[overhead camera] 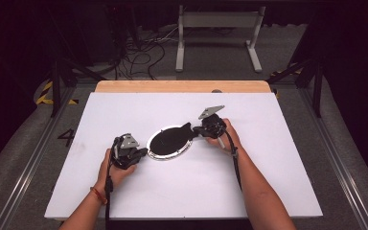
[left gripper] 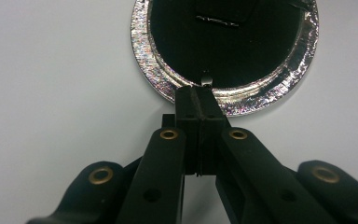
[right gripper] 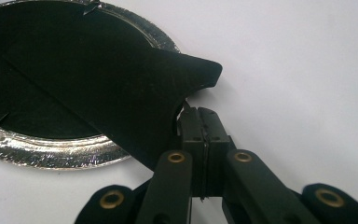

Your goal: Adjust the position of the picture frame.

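The foil dish (overhead camera: 169,142) sits mid-table between both grippers, long axis running from near-left up to far-right. The left gripper (left gripper: 199,93) has its jaws pressed together on the near rim, while the right gripper (right gripper: 204,122), also clamped shut, pinches the black liner (right gripper: 121,93), whose loose corner points off past the far-right edge

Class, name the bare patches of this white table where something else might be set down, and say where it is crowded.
Free: the white table behind the foil dish, and both outer sides. Crowded: the middle, where left gripper and right gripper flank the dish.
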Motion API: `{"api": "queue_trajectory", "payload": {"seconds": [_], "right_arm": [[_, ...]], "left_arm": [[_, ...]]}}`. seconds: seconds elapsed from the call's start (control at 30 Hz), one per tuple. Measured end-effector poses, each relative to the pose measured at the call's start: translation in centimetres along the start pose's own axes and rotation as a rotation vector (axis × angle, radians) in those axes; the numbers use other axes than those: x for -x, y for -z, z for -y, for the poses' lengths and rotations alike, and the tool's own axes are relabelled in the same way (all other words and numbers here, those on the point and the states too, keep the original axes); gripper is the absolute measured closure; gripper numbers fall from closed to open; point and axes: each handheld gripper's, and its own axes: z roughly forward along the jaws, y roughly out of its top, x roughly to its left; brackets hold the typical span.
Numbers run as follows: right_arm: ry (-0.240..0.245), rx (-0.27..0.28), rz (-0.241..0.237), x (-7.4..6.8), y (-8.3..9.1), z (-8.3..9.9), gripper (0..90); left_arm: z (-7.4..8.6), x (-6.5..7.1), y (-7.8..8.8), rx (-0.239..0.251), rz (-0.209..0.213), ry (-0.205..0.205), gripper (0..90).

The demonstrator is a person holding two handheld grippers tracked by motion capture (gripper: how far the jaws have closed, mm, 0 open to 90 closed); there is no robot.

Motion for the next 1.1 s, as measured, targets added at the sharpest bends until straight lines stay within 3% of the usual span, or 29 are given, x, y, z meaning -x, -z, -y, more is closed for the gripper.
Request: {"api": "queue_trajectory", "payload": {"seconds": [0.17, 0.33, 0.5, 0.57, 0.73, 0.9, 1.1], "right_arm": [[-0.014, -0.001, 0.0, -0.6, 0.6, 0.6, 90.0], [-0.005, -0.004, 0.018, -1.9, 1.3, 1.2, 90.0], [-0.016, 0.01, 0.021, -2.8, 1.8, 1.9, 90.0], [-0.024, 0.02, 0.013, -3.1, 1.9, 2.2, 90.0], [-0.026, 0.029, 0.02, -3.4, 1.9, 2.3, 90.0], [-0.02, 0.031, 0.022, -3.5, 2.0, 2.5, 90.0], [-0.027, 0.04, 0.007, -3.6, 2.3, 2.8, 90.0]], "left_arm": [[0.0, 0.2, 0.0, 0.002, -0.012, -0.014, 90.0], [0.1, 0.5, 0.0, 0.005, -0.024, -0.001, 90.0], [0.3, 0.2, 0.5, -0.003, -0.003, -0.001, 89.1], [0.7, 0.3, 1.1, 0.01, 0.02, 0.024, 86.4], [1.5, 0.4, 2.4, -0.009, 0.053, -0.019, 87.6], [1.7, 0.8, 2.1, -0.025, 0.052, -0.04, 85.9], [1.5, 0.9, 1.8, -0.02, 0.056, -0.029, 85.4]]}}
